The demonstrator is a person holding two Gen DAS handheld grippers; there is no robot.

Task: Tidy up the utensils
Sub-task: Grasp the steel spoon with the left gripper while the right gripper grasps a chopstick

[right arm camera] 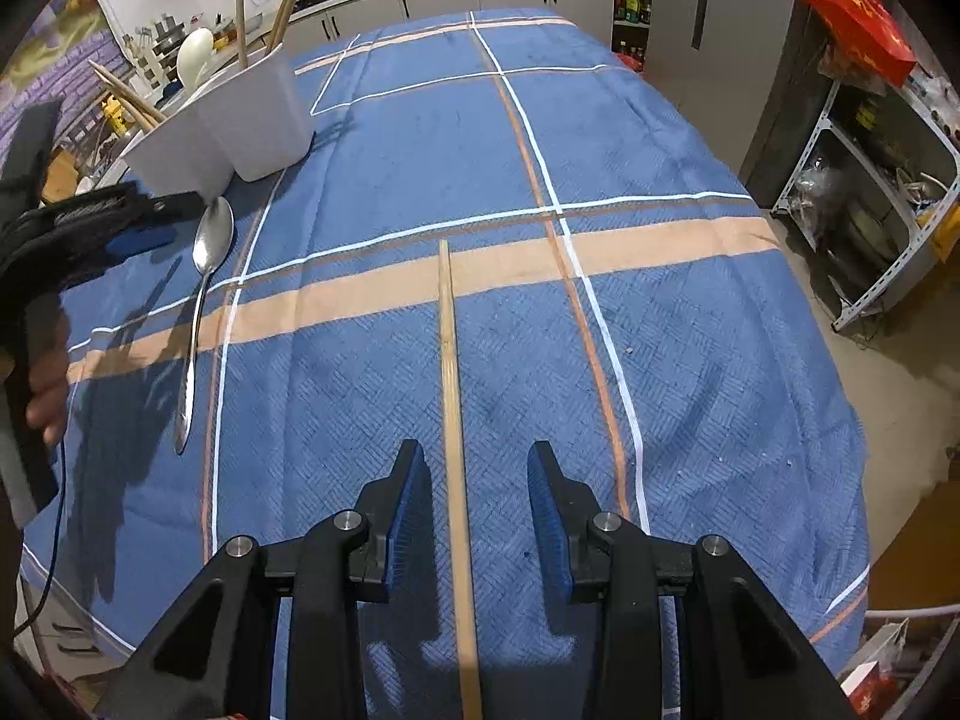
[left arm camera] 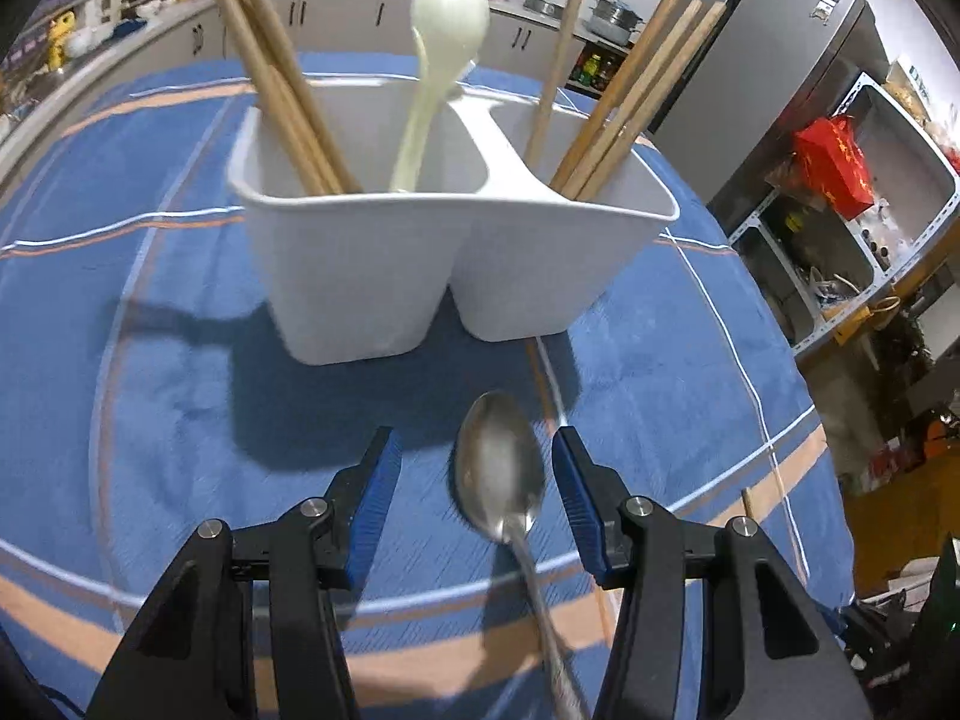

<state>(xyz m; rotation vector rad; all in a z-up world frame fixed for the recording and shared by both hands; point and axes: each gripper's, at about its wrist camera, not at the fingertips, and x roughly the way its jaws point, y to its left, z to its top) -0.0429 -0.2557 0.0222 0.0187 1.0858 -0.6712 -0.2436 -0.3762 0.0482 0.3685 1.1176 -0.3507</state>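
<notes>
Your left gripper (left arm camera: 474,468) is released, with the metal spoon (left arm camera: 499,474) lying on the surface (left arm camera: 150,360) between its fingers. Your right gripper (right arm camera: 477,492) is released too, around the chopstick (right arm camera: 453,396). The white holder (left arm camera: 372,264) stands near

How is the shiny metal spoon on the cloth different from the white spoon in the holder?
The shiny silver metal spoon lies flat on the blue checked tablecloth; the white plastic spoon stands upright in the white two-compartment holder, bowl end up. The metal spoon is grey and mirror-like; the white spoon is pale and matte. The metal spoon lies alone; the white spoon shares its compartment with wooden chopsticks. Both have oval bowls and long handles.
</notes>
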